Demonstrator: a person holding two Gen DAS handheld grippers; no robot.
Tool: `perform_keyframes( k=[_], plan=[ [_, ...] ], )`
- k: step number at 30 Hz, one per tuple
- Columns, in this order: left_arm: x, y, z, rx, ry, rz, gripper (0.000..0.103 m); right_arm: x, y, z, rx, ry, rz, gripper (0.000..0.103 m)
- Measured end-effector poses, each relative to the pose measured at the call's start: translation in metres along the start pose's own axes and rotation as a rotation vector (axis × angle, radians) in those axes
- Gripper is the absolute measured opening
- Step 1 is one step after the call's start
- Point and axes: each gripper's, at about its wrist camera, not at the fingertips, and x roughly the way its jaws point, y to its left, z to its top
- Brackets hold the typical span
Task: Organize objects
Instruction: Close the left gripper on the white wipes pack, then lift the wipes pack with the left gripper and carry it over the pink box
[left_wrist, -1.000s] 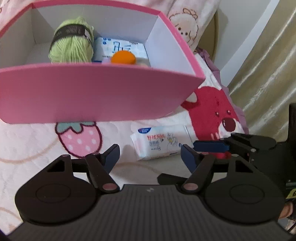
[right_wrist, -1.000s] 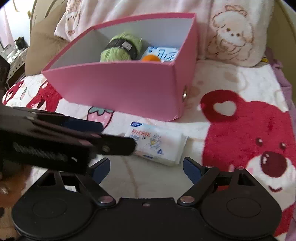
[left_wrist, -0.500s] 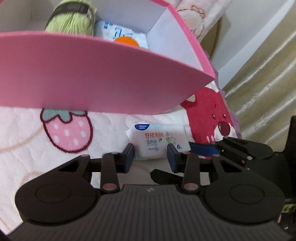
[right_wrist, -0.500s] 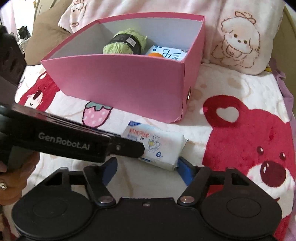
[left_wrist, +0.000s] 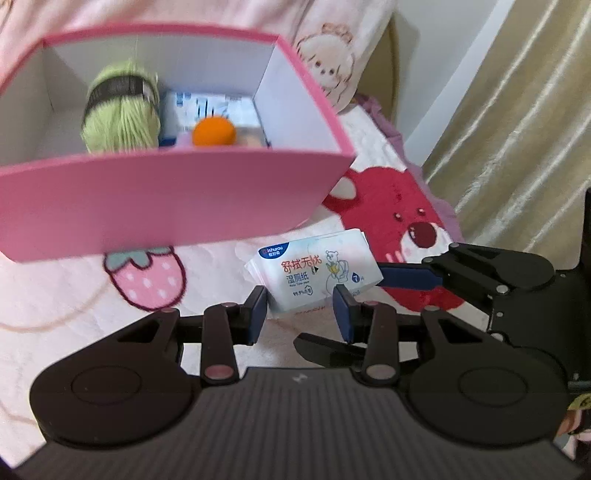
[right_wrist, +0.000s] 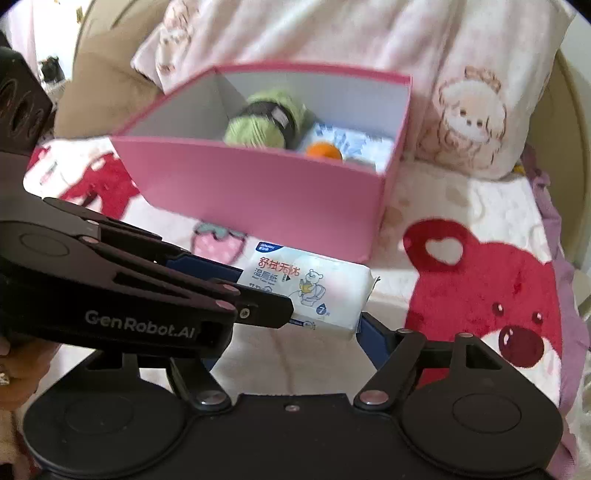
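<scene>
Wipes pack (left_wrist: 314, 280) lifted just in front of pink box (left_wrist: 166, 199), pinched in left hand-held gripper (left_wrist: 299, 314) — right hand-held gripper (right_wrist: 364, 332) wide apart beside it, holding nothing — clear the front wall before releasing.

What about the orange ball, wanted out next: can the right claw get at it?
Probably: the box is open-topped and the ball lies uncovered, but the left claw, gripping wipes, crosses before the right claw.

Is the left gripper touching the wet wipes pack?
Touching. In the left wrist view, the left gripper pinches the wet wipes pack at its near corner, lifted and tilted.
</scene>
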Motion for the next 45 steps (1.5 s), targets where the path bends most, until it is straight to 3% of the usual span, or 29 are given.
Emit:
perform_keyframes(
  k=[5, 10, 23, 28, 33, 38, 45],
  plan=[
    [-0.028, 0.003, 0.004, -0.042, 0.061, 0.006, 0.037, -0.024, 0.021, 0.004, -0.040, -0.069, 0.035, 0.079],
    [-0.063, 0.008, 0.006, -0.053, 0.058, 0.023, 0.038, -0.051, 0.051, 0.017, -0.167, -0.141, 0.049, 0.080],
    [-0.121, 0.007, 0.063, 0.009, -0.065, 0.076, 0.037, -0.075, 0.052, 0.087, -0.166, -0.220, 0.081, 0.079],
    [-0.129, 0.018, 0.095, -0.007, -0.113, 0.045, 0.037, -0.070, 0.032, 0.128, -0.114, -0.193, 0.105, 0.071],
    [-0.110, 0.031, 0.134, -0.021, -0.115, 0.044, 0.037, -0.048, 0.013, 0.161, -0.096, -0.167, 0.073, 0.065],
    [-0.065, 0.044, 0.161, -0.042, -0.098, 0.061, 0.037, -0.008, -0.008, 0.183, -0.082, -0.114, 0.016, 0.061],
    [0.004, 0.075, 0.174, -0.128, -0.059, 0.056, 0.037, 0.054, -0.038, 0.193, -0.030, -0.021, -0.021, 0.056]
  ],
)
